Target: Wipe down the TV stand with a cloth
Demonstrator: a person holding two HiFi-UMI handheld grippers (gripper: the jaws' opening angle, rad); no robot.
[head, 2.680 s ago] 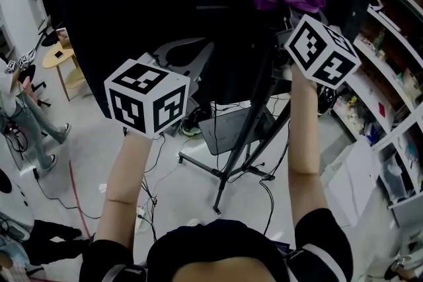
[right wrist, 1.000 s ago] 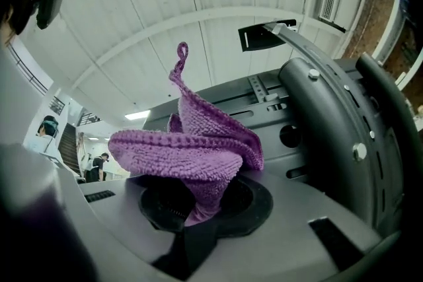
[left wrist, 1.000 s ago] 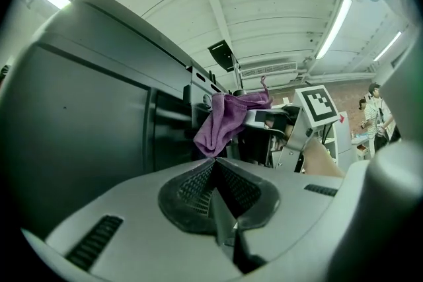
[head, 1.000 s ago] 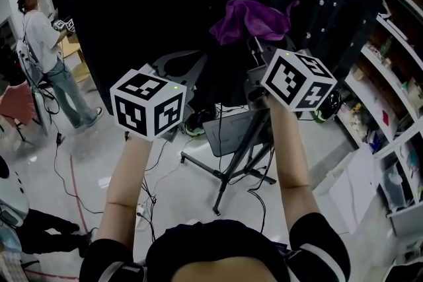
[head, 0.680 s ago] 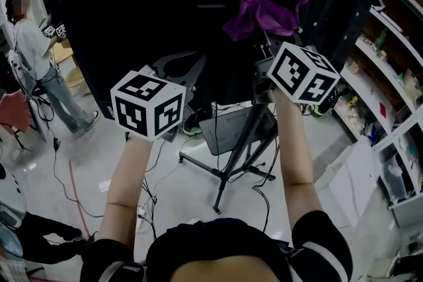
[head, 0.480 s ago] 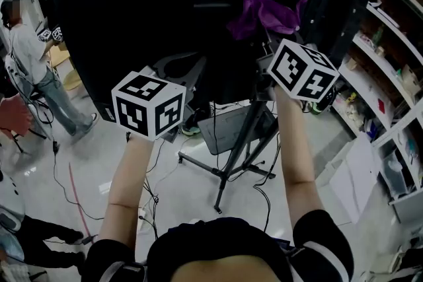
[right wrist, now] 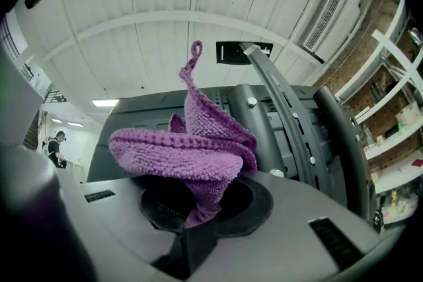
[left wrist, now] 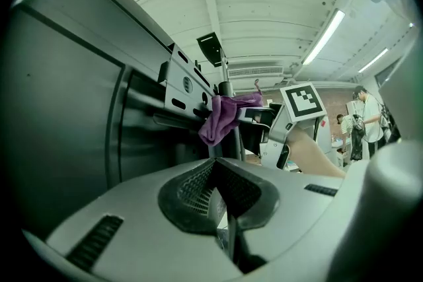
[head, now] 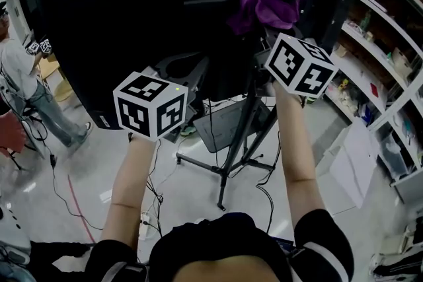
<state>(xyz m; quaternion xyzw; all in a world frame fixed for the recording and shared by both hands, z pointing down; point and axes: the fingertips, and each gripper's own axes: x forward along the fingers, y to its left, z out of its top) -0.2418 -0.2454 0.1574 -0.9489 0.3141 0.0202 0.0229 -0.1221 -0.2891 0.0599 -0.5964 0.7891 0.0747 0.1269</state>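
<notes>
Indoors, pale floor [head: 86,162], shelves [head: 386,43], TV stand [head: 234,147]; right gripper [right wrist: 198,216] grips cloth [right wrist: 188,148].

The head view looks steeply down. Both gripper views tilt up toward the white panelled ceiling [left wrist: 264,3], close to the black metal TV stand [right wrist: 263,125]; all share the crumpled purple cloth [head: 263,10].

Bystander in jeans [head: 16,72], wall shelves [head: 390,56], floor cables [head: 153,175], ceiling strip light [left wrist: 327,36]
</notes>
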